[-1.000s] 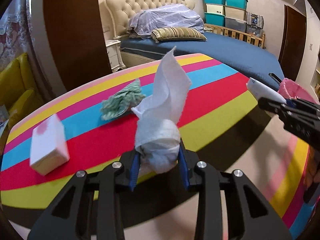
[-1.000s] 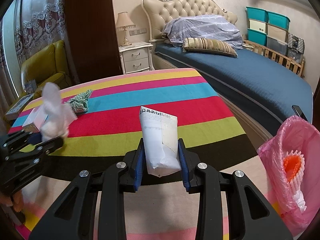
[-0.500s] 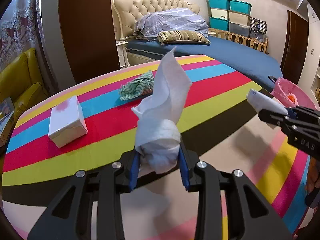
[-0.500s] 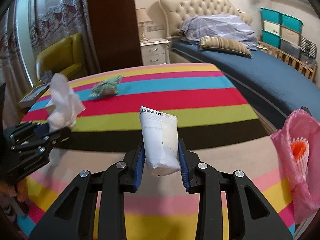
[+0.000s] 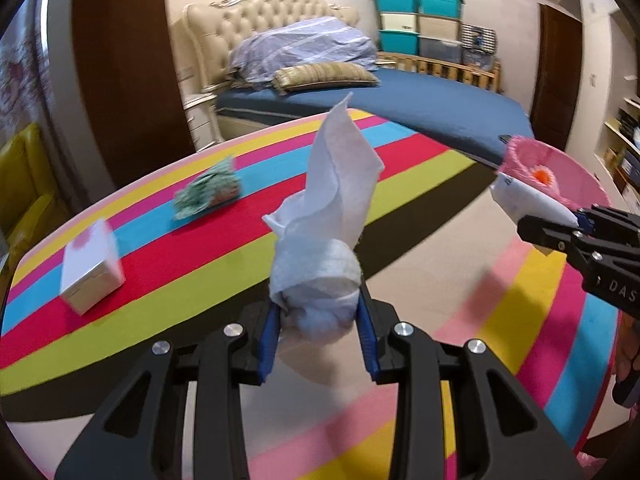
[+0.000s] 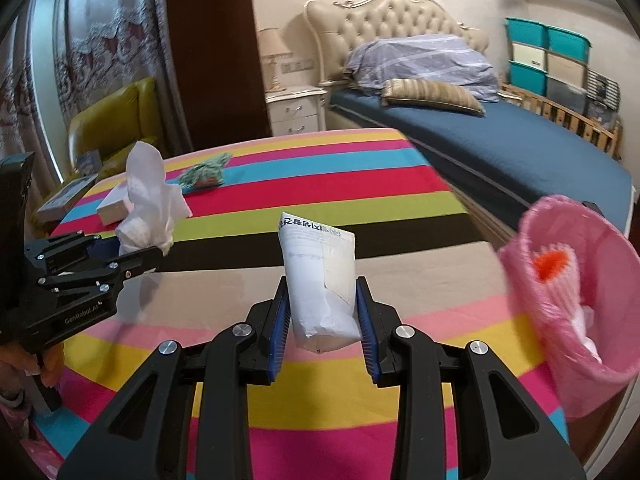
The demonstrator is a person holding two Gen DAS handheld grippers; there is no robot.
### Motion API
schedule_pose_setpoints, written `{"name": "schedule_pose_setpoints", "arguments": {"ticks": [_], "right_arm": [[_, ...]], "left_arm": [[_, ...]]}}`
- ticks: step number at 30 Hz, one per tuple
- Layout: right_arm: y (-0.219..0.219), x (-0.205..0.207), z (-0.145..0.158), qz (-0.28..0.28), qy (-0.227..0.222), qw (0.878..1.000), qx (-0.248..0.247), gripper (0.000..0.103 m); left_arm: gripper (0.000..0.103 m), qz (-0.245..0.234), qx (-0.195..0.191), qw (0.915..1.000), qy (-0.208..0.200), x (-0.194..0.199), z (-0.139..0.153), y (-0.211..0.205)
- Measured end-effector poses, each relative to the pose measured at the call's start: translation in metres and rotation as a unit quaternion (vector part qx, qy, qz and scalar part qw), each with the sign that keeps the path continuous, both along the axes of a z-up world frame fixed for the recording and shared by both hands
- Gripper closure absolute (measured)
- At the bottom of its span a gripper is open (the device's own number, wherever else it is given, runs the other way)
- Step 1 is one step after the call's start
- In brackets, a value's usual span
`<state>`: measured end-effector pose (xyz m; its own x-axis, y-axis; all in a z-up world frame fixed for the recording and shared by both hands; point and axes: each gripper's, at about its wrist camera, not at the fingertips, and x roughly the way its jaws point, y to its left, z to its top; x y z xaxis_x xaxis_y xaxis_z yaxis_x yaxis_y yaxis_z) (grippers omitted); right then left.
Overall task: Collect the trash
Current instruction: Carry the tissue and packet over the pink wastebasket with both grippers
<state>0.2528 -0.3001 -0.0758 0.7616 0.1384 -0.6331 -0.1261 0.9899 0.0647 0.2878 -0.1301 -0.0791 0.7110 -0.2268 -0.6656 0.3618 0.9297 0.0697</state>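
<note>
- Left gripper clamped on a crumpled white tissue: lower part wadded into a tight ball between the blue pads, upper part rising as a loose, twisted flap to a pointed corner.
- Same tissue seen from the right wrist view at far left, sticking up from the black jaws, above the near edge of the striped rug.
- Right gripper squeezed onto a white paper packet: flat, creased, wider at the top and crumpled at the bottom, a line of small dark print along the top edge, one flap folded over its right side.
- Packet held upright over bare beige floor, between two striped rug areas.
- From the left wrist view, packet tip poking out of the right gripper at the right edge, just in front of the pink bin.
- Pink trash bin lined with a pink bag, at the right, near the bed's corner; something orange and white already inside.
- Left on the rug: a crumpled green-and-white wrapper on the blue and pink stripes, and a small white box with a pinkish mark on top, nearer the left edge, well apart from the wrapper.
- Blue-covered bed behind the rug, with tufted cream headboard.
</note>
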Motion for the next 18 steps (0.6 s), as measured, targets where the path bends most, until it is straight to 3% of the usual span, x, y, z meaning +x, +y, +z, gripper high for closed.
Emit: {"name": "schedule_pose_setpoints", "arguments": {"ticks": [8, 13, 18], "right_arm": [[-0.060, -0.018, 0.008, -0.067, -0.020, 0.997, 0.017, 0.071], [-0.107, -0.030, 0.011, -0.122, -0.028, 0.992, 0.034, 0.071], [-0.147, -0.035, 0.013, -0.165, -0.033, 0.985, 0.020, 0.071]], "left_arm": [[0.070, -0.073, 0.007, 0.9973, -0.001, 0.000, 0.005, -0.059], [0.070, -0.134, 0.006, 0.9909, 0.009, 0.002, 0.008, -0.106], [0.069, -0.188, -0.007, 0.9820, 0.015, 0.014, 0.015, -0.162]]}}
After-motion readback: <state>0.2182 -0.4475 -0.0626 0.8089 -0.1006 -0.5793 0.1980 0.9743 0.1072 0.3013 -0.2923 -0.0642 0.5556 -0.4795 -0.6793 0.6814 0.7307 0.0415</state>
